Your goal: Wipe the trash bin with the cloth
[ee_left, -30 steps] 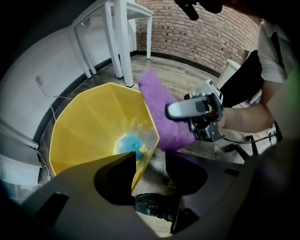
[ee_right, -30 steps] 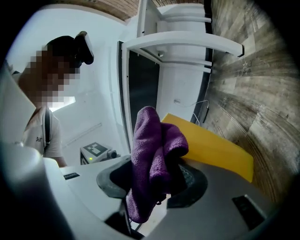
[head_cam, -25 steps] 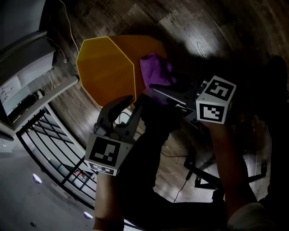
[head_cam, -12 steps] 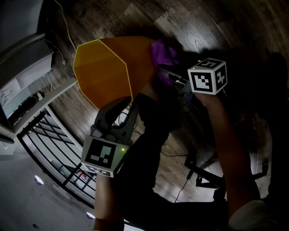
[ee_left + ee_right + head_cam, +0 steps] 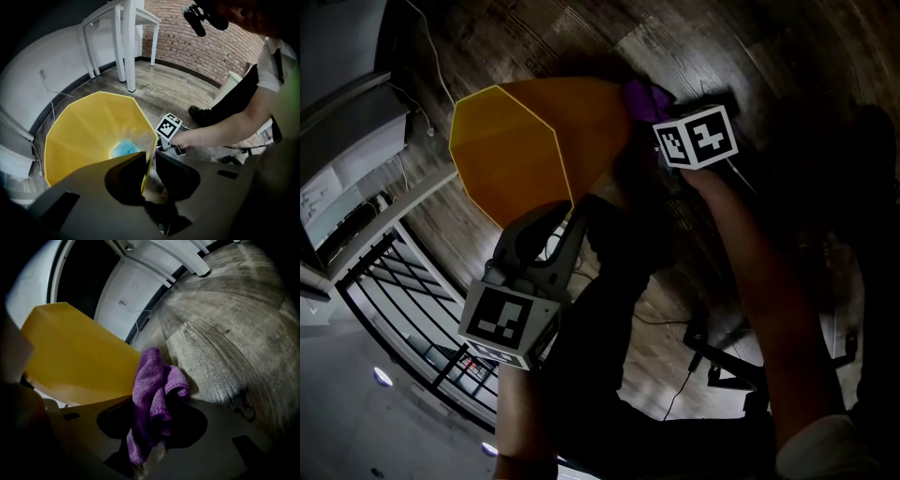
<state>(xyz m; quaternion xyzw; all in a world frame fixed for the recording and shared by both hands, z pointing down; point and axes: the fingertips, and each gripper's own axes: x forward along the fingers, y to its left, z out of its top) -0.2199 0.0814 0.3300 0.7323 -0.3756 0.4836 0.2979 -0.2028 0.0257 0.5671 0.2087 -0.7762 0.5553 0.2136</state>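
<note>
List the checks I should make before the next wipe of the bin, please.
1. Grip of left gripper on the bin rim: ok; the rim stands between its jaws, which have just been closing.
2. Hold of right gripper on the cloth: ok, clamped.
3. Contact of cloth with the bin's outer wall: cannot tell; it hangs close beside it.
4. Steadiness of bin: cannot tell.
5. The blue thing at the bin's bottom: ok, the cloth is outside.

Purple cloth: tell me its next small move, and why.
Probably sweep the purple cloth along the outer wall of the trash bin. The right hand-held gripper clamps it beside that wall, and the left hand-held gripper, whose jaws have just been closing, pinches the rim to steady it.
</note>
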